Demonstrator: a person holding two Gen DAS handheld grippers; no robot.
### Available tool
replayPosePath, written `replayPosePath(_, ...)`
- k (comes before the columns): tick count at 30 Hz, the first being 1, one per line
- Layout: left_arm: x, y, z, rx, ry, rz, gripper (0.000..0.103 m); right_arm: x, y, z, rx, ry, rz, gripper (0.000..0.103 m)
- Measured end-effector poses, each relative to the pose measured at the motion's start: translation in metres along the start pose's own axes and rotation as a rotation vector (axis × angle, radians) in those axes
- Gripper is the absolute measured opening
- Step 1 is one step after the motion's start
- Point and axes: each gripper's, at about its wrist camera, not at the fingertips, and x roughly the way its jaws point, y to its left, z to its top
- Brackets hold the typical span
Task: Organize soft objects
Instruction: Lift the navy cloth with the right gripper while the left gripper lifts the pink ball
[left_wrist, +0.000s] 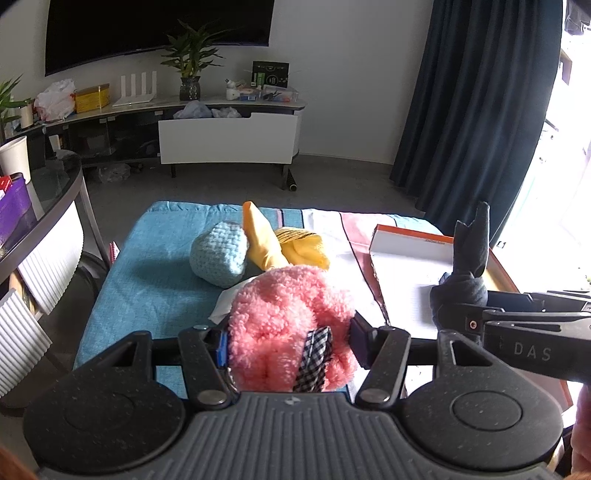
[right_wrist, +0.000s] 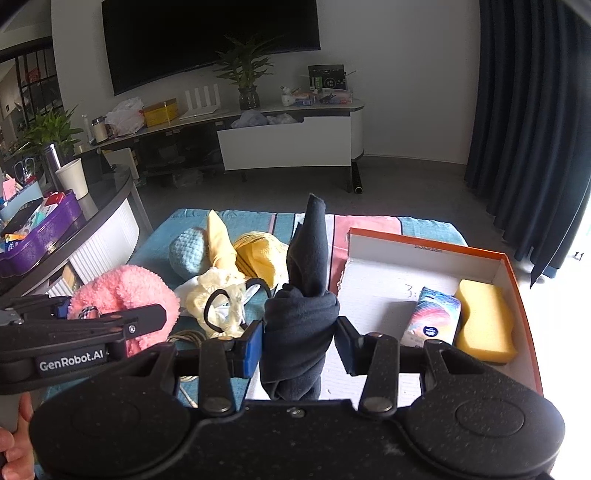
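Now | left gripper (left_wrist: 288, 341) jaws clamp pink fluffy toy (left_wrist: 288, 325) | right gripper (right_wrist: 299, 341) jaws hold knotted dark cloth (right_wrist: 301, 317), seemingly above box (right_wrist: 517, 273)

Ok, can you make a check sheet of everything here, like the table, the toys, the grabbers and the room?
Surface: blue cloth.
Job's things: pink fluffy, dark knotted cloth, blue knit, yellow knit; box holds sponge, tissue pack.
Clutter: cream gloves.
Grippers: left hand-held gripper grips pink fluffy; right hand-held gripper grips dark knotted cloth.
Cables: thin cord.
Surroundings: TV, curtain.
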Motion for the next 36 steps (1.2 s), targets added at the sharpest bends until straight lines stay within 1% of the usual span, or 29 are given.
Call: replayPosePath(36, 0.015, -0.036, 0.008, 0.063, 0.01, -0.062, 0.06, -0.017, -0.036, -0.002, 0.066, -0.028, -0.074, 0.052)
